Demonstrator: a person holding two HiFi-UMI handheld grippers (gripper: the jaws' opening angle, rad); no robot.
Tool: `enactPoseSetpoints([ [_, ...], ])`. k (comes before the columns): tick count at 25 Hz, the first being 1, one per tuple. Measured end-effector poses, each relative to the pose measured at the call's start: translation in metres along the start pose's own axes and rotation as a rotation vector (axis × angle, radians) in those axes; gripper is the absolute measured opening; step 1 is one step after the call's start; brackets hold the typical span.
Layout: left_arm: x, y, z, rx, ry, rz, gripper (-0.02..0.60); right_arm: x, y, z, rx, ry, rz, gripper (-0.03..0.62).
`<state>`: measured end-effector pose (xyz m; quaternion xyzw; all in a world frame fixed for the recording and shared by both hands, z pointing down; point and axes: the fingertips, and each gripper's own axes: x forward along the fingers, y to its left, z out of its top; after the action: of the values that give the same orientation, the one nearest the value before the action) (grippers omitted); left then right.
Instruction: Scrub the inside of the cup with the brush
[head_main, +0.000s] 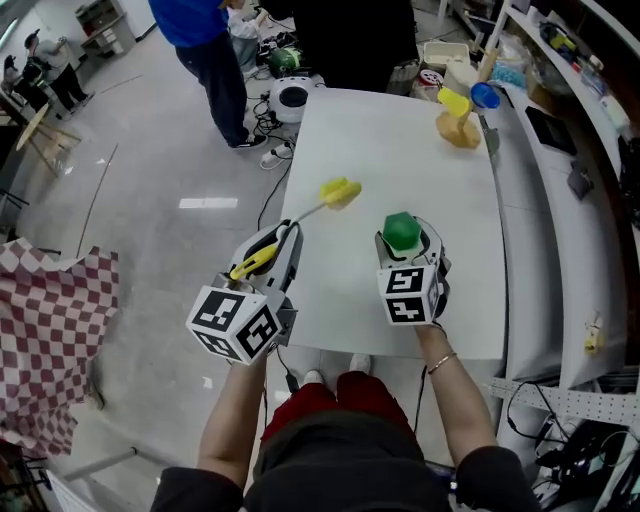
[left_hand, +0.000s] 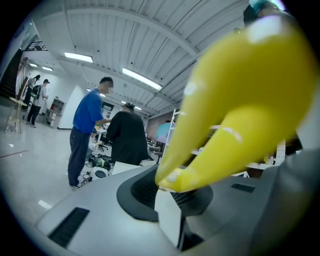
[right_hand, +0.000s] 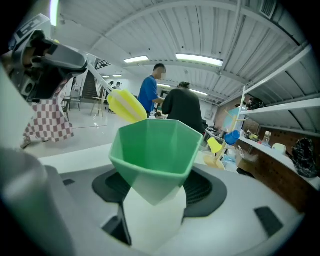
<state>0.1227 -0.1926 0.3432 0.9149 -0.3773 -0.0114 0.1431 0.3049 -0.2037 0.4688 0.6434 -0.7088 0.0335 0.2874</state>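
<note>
My right gripper (head_main: 405, 250) is shut on a green faceted cup (head_main: 402, 231), held above the white table (head_main: 400, 150) with its mouth facing away from me; in the right gripper view the cup (right_hand: 156, 147) fills the middle. My left gripper (head_main: 270, 255) is shut on the yellow handle of a brush (head_main: 258, 259), whose thin white stem leads to a yellow sponge head (head_main: 340, 191) up and left of the cup. In the left gripper view the yellow handle (left_hand: 235, 100) blocks most of the picture. The brush head (right_hand: 127, 106) is outside the cup, to its left.
A wooden cup stand (head_main: 458, 128) with a yellow cup (head_main: 453, 100) and a blue cup (head_main: 485, 95) is at the table's far right. Two people (head_main: 215, 50) stand beyond the far edge. A checked cloth (head_main: 45, 340) lies on the floor at left. Shelving (head_main: 575, 90) runs along the right.
</note>
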Motion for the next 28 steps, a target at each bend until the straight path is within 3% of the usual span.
enactPoseSetpoints([
  [6, -0.055, 0.057, 0.039, 0.007, -0.051, 0.12, 0.046, 0.02, 0.07, 0.071, -0.07, -0.07, 0.105, 0.311],
  [13, -0.124, 0.117, 0.058, 0.0, -0.091, 0.249, 0.046, 0.04, 0.159, 0.12, -0.139, -0.116, 0.223, 0.311],
  [19, -0.214, 0.14, 0.045, -0.011, -0.138, 0.4, 0.046, 0.028, 0.254, 0.131, -0.221, -0.167, 0.36, 0.311],
  [24, -0.234, 0.185, 0.069, -0.024, -0.119, 0.449, 0.045, 0.057, 0.303, 0.172, -0.257, -0.167, 0.436, 0.311],
  [28, -0.287, 0.164, 0.056, -0.031, -0.128, 0.491, 0.046, 0.03, 0.346, 0.158, -0.336, -0.184, 0.489, 0.311],
])
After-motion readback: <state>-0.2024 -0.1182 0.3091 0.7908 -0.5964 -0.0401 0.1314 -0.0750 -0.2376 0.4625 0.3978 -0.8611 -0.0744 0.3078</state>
